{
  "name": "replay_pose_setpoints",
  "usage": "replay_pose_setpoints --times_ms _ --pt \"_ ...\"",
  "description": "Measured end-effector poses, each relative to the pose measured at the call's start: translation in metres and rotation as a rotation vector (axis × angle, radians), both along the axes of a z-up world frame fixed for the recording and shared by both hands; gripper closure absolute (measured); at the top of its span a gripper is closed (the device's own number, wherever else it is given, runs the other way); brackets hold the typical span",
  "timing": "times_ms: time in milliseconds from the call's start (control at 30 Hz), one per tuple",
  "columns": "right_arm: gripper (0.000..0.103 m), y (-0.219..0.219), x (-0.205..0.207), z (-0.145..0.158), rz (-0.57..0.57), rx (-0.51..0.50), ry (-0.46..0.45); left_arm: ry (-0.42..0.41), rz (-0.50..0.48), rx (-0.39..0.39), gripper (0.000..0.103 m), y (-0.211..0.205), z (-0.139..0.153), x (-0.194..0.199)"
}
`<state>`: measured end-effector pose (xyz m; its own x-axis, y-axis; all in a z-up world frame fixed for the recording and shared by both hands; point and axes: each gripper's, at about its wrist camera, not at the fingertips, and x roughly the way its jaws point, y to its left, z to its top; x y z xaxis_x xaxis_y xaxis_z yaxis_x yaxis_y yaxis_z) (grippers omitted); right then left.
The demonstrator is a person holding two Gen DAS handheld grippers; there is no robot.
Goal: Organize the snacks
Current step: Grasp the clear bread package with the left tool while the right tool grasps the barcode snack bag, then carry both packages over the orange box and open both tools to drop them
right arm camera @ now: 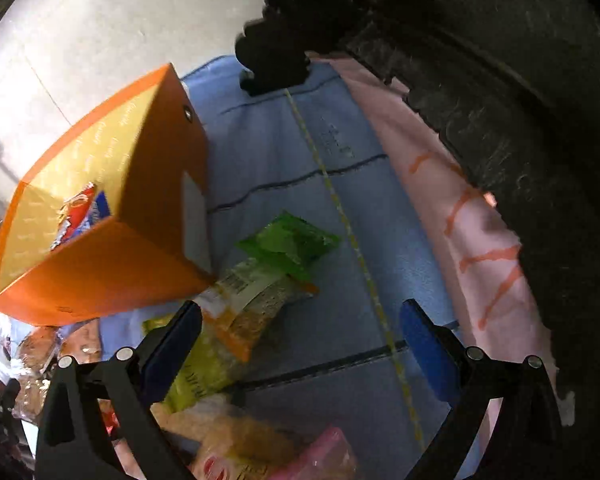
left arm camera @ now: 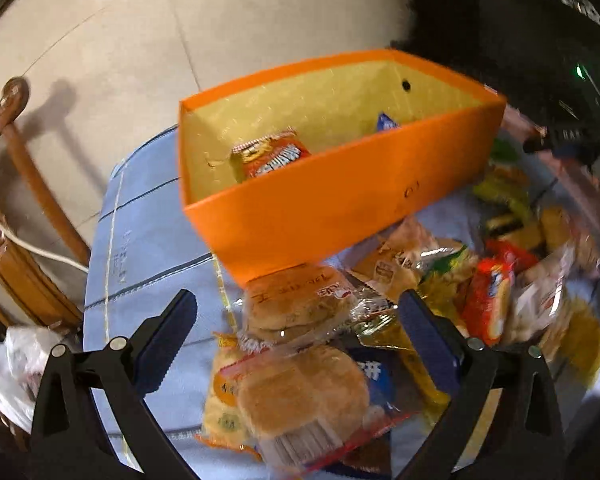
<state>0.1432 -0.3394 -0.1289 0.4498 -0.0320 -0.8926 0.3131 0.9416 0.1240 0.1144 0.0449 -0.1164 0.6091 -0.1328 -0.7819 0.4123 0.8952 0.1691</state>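
The left gripper (left arm camera: 298,316) is hanging over the heap of wrapped snacks on the blue cloth (left arm camera: 148,232) covering the desk, its fingers standing wide apart with nothing clamped; a clear-wrapped round pastry (left arm camera: 296,304) is lying between them. The right gripper (right arm camera: 300,334) is also spread fully apart and empty, pointing at bare cloth just beside an orange-edged packet (right arm camera: 244,300) and a green packet (right arm camera: 288,244).

The orange box (left arm camera: 340,200) is sitting just behind the heap, already holding an orange biscuit pack (left arm camera: 270,154) and a blue packet (left arm camera: 387,122).

To do this pick well, the left fingers should probably be straddling a single pastry across its flat sides and closing on the wrapper without catching the second bun (left arm camera: 304,392) below it. The right one likely needs shifting toward the packets before closing.

Motion blur is smearing the right side of the heap, so several wrappers there are unreadable, and the box wall is hiding most of its floor.
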Motion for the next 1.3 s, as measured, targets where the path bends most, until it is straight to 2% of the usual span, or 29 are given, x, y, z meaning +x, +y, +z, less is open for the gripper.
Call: replay_pose_setpoints --times_ms 100,200,267,333,400,433,467,500,533,600,667,767,933,967,1000,1033,1067,1100,1167,1233,1300 --pt "0.004 0.006 0.017 -0.013 -0.020 0.036 0.003 0.019 -0.032 0.075 0.004 -0.009 -0.016 0.007" --pt "0.004 0.022 0.029 -0.026 0.008 0.038 0.045 0.034 -0.048 0.121 0.004 -0.013 -0.028 0.012" --pt "0.004 0.035 0.034 -0.040 0.033 0.014 0.096 0.064 -0.032 0.132 0.004 -0.012 -0.036 0.018" --pt "0.004 0.037 0.038 -0.043 0.025 0.031 0.073 0.110 0.000 0.107 0.004 -0.007 -0.044 0.027" --pt "0.011 0.037 0.041 -0.045 0.007 0.049 0.091 0.153 0.038 0.052 0.004 0.004 -0.049 0.035" --pt "0.027 0.039 0.042 -0.043 0.006 0.024 0.096 0.171 0.069 0.032 0.004 0.009 -0.051 0.039" --pt "0.050 0.040 0.043 -0.041 0.012 0.010 0.103 0.188 0.116 0.007 0.010 0.015 -0.053 0.043" --pt "0.053 0.040 0.043 -0.040 0.014 0.024 0.122 0.213 0.132 -0.041 0.039 0.020 -0.054 0.045" --pt "0.054 0.040 0.040 -0.039 0.013 0.044 0.128 0.255 0.144 -0.107 0.052 0.024 -0.054 0.046" --pt "0.056 0.042 0.031 -0.030 0.020 0.027 0.114 0.245 0.158 -0.096 0.059 0.023 -0.049 0.042" --pt "0.056 0.047 0.021 -0.018 0.027 -0.011 0.088 0.201 0.109 -0.008 0.062 0.014 -0.047 0.033" --pt "0.056 0.053 0.008 0.004 0.052 -0.036 0.039 0.220 0.083 -0.039 0.081 0.014 -0.042 0.028" --pt "0.056 0.054 -0.008 0.033 0.076 -0.041 -0.016 0.207 0.078 -0.042 0.084 0.016 -0.041 0.022" --pt "0.056 0.053 -0.007 0.034 0.077 -0.039 -0.017 0.201 0.068 -0.001 0.083 0.014 -0.044 0.020" --pt "0.056 0.051 -0.007 0.035 0.073 -0.035 -0.020 0.184 0.062 0.038 0.079 0.009 -0.045 0.020" --pt "0.056 0.049 -0.005 0.034 0.071 -0.036 -0.021 0.154 0.056 0.066 0.068 0.005 -0.043 0.018" --pt "0.056 0.047 -0.008 0.034 0.069 -0.045 -0.022 0.126 0.054 0.070 0.028 0.003 -0.040 0.016" --pt "0.056 0.046 -0.007 0.034 0.069 -0.051 -0.020 0.074 0.056 0.062 0.004 0.003 -0.036 0.012" --pt "0.056 0.043 -0.004 0.028 0.065 -0.053 -0.011 -0.012 0.027 0.067 0.004 -0.002 -0.029 0.009" --pt "0.056 0.041 -0.005 0.023 0.061 -0.038 0.001 -0.039 0.001 0.091 0.004 -0.008 -0.028 0.010" --pt "0.056 0.041 -0.007 0.022 0.065 -0.029 0.003 -0.026 -0.043 0.117 0.004 -0.015 -0.036 0.013"
